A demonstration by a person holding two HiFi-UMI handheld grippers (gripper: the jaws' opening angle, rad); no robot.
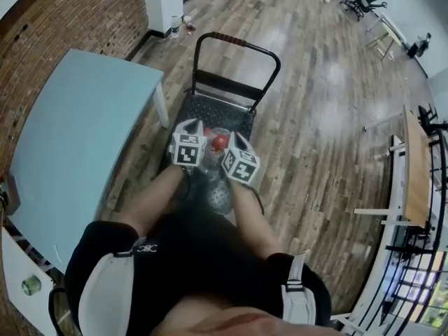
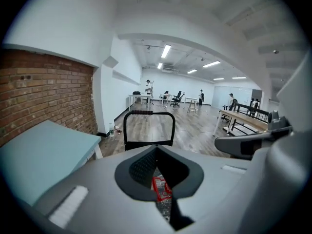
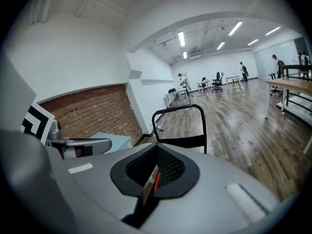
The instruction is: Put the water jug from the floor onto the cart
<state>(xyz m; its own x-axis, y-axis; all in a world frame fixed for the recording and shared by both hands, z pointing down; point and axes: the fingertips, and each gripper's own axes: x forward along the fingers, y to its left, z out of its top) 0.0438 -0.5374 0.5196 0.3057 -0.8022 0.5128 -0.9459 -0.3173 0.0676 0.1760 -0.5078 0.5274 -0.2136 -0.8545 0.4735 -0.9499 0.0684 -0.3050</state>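
In the head view a clear water jug (image 1: 218, 189) with a red cap (image 1: 220, 142) hangs between my two grippers, off the floor at the near end of the black cart (image 1: 222, 112). My left gripper (image 1: 190, 140) and right gripper (image 1: 240, 158) press in from either side, both shut on the jug near its top. In the left gripper view the jaws (image 2: 158, 189) pinch clear plastic and a red label (image 2: 161, 188). A tan and red strip shows between the jaws in the right gripper view (image 3: 152, 184). The cart's handle (image 2: 148, 113) (image 3: 178, 111) stands ahead.
A light blue table (image 1: 70, 138) stands at the left against a brick wall (image 1: 63, 12). Small bottles (image 1: 175, 26) sit by the white pillar beyond the cart. Wooden benches and metal frames (image 1: 413, 159) line the right side. People stand far down the room (image 2: 200, 96).
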